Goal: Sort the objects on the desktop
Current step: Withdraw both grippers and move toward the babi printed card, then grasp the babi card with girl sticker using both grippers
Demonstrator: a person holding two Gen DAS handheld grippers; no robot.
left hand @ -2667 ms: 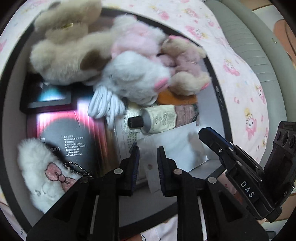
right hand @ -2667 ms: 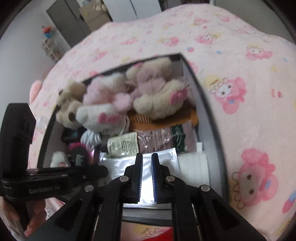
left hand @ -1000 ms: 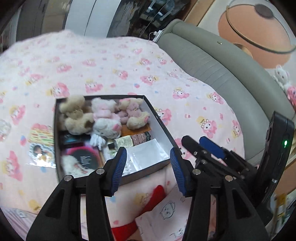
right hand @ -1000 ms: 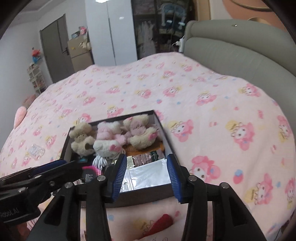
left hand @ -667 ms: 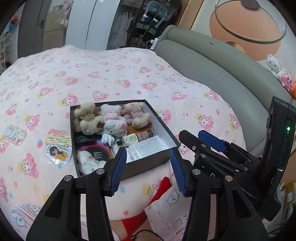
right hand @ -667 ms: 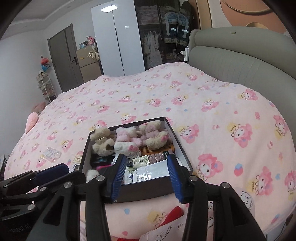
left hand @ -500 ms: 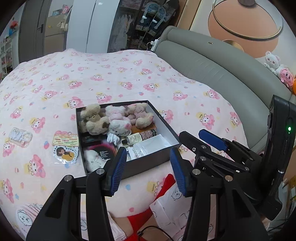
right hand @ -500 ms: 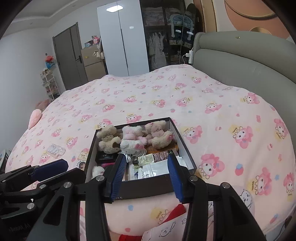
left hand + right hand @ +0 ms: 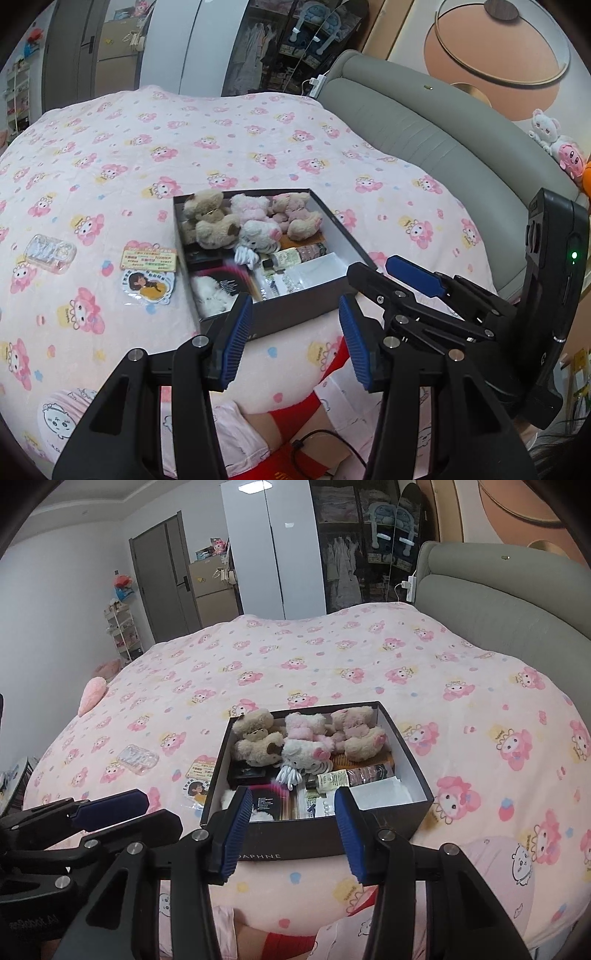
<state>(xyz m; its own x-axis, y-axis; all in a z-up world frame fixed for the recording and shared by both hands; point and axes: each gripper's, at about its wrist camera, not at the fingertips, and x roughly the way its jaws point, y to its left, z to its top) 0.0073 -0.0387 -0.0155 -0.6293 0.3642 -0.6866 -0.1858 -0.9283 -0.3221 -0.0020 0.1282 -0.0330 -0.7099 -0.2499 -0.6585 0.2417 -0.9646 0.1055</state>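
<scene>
Left gripper (image 9: 295, 325): jaws parted, nothing between the blue pads, held above the near edge of the bed. Right gripper (image 9: 291, 812): same, jaws apart and empty, just beside the left one.

Beyond both, a dark open box (image 9: 413, 764) sits on the pink printed blanket (image 9: 332, 657), near the bed's near edge. Far end of box: three plush bears (image 9: 258, 742) and a white plush (image 9: 303, 753). Near end: hand-cream tube (image 9: 332, 779), white cable coil (image 9: 290, 773), clear bag (image 9: 384, 790).

Left of the box on the blanket: a character tag (image 9: 147, 282) and a clear plastic case (image 9: 50, 249), well apart.
</scene>
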